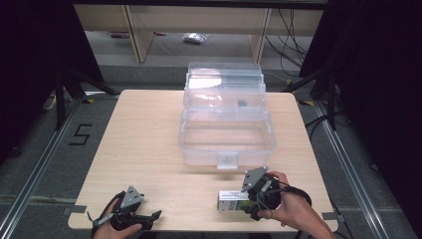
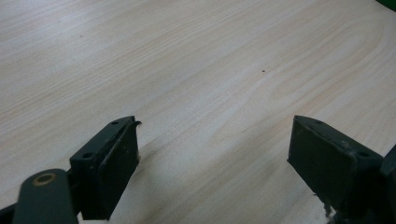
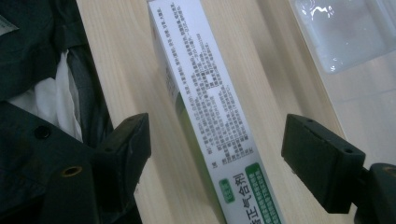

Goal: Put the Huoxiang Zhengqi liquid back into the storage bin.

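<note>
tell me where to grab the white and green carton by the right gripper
Take the carton across its narrow width, about mid-length, coming from above. It lies flat on the table, long and slim, and the open right gripper already straddles its long sides.

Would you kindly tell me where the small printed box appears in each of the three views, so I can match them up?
High view: the printed box lies near the table's front edge, by the right gripper.
Left gripper view: not in it.
Right gripper view: the box runs lengthwise between the open jaws.
Shared landmark: the clear plastic case, seen top right.
</note>
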{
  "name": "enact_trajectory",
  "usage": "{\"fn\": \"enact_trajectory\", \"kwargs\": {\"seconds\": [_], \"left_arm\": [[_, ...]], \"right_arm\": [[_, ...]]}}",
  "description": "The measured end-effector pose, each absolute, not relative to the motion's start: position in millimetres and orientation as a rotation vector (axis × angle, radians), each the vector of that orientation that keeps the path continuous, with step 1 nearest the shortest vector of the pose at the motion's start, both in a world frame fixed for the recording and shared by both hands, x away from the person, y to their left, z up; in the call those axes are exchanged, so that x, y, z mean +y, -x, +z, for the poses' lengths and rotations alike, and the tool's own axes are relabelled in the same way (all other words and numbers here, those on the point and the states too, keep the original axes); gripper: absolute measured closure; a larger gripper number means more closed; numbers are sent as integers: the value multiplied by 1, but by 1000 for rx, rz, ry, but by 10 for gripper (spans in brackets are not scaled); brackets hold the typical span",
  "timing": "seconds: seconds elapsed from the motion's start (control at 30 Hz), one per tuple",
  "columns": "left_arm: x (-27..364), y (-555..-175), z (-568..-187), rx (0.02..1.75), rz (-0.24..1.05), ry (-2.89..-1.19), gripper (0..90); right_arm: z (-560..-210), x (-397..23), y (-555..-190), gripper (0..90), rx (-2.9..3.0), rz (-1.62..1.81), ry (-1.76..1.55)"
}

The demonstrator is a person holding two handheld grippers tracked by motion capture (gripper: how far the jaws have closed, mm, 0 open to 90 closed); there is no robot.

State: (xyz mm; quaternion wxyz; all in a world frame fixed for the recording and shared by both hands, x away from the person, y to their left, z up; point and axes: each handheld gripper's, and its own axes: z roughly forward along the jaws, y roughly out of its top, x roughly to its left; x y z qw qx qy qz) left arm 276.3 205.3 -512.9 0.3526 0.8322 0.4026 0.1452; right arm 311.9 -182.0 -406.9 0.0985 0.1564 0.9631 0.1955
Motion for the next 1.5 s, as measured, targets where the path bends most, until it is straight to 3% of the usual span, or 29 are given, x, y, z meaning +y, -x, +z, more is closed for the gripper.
{"fn": "enact_trajectory", "kwargs": {"seconds": [0.37, 0.6, 0.7, 1.5], "left_arm": [[203, -276, -514, 1058, 373, -2119, 156], [206, -277, -512, 1023, 377, -2188, 156], [203, -276, -514, 1057, 369, -2130, 156], [203, -277, -514, 1058, 372, -2123, 156]], "right_arm": [[-415, -172, -317, 263, 2894, 487, -411], [-420, -167, -320, 275, 2929, 428, -428], [-423, -166, -324, 294, 2944, 403, -380], [-440, -158, -337, 548, 3008, 231, -267]]}}
